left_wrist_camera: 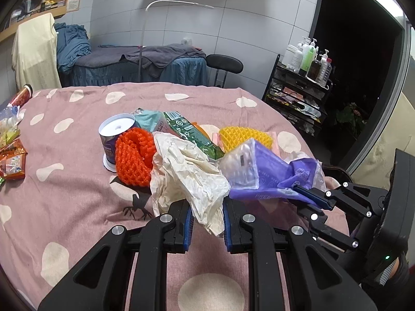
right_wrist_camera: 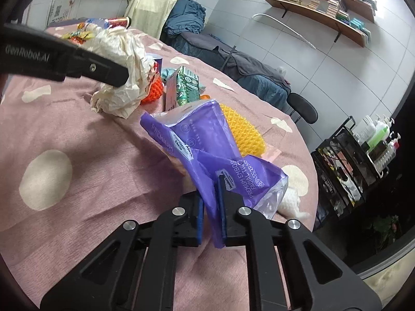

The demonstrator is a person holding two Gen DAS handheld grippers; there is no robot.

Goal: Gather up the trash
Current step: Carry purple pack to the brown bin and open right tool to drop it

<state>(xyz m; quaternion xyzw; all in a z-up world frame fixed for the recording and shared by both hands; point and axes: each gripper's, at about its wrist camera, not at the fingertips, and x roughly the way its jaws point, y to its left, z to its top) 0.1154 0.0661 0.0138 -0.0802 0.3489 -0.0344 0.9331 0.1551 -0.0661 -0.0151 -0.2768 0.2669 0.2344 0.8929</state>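
A pink bedspread with cream spots (left_wrist_camera: 77, 181) covers the bed that carries everything. Near its middle sits a heap of trash: a crumpled cream paper wrapper (left_wrist_camera: 186, 176), a purple facial-tissue bag (right_wrist_camera: 207, 150), an orange foam fruit net (left_wrist_camera: 133, 155), a yellow foam fruit net (left_wrist_camera: 245, 137), a green carton (left_wrist_camera: 192, 132) lying tilted between the two nets, and a white-topped can (left_wrist_camera: 116, 134) standing upright just behind the orange net. More snack wrappers (left_wrist_camera: 11, 160) lie at the bedspread's left edge in the left wrist view.

The left gripper (left_wrist_camera: 207, 223) pinches the lower fold of the cream paper wrapper, its blue pads pressed against the paper on both sides. The right gripper (right_wrist_camera: 211, 215) is clamped on the near end of the purple tissue bag, the plastic squeezed thin between its pads. The two grippers sit near each other on the near side of the heap, the right one toward the bedspread's right edge.
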